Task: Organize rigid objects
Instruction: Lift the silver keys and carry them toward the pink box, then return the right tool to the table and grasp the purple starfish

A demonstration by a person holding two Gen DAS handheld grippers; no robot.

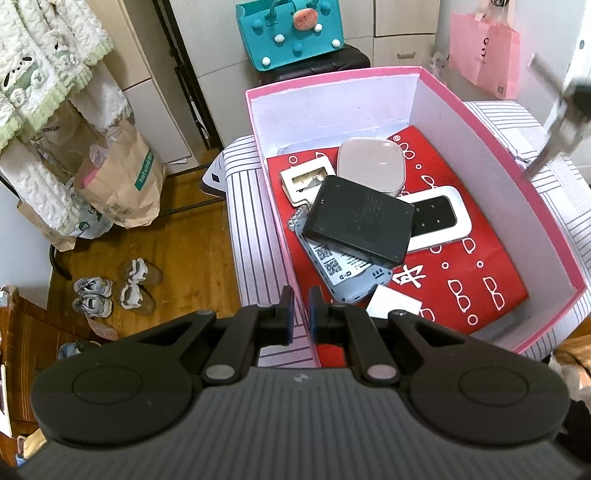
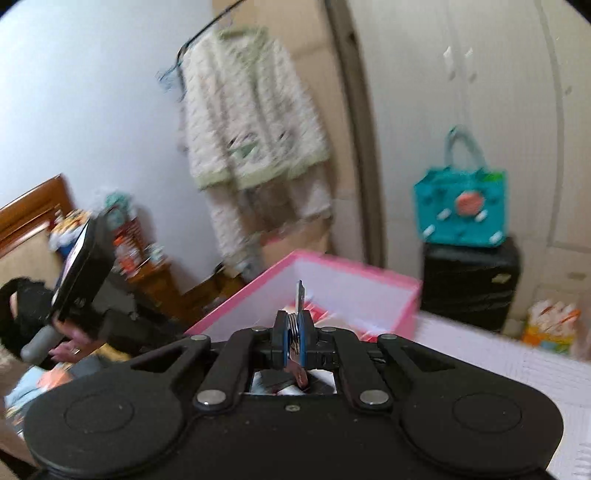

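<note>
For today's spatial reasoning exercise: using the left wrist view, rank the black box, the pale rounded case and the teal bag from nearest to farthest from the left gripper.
1. The black box, lying in the pink box just ahead of the left gripper.
2. The pale rounded case, deeper in the box, behind the black one.
3. The teal bag, on the dark suitcase beyond the box's far wall.
</note>
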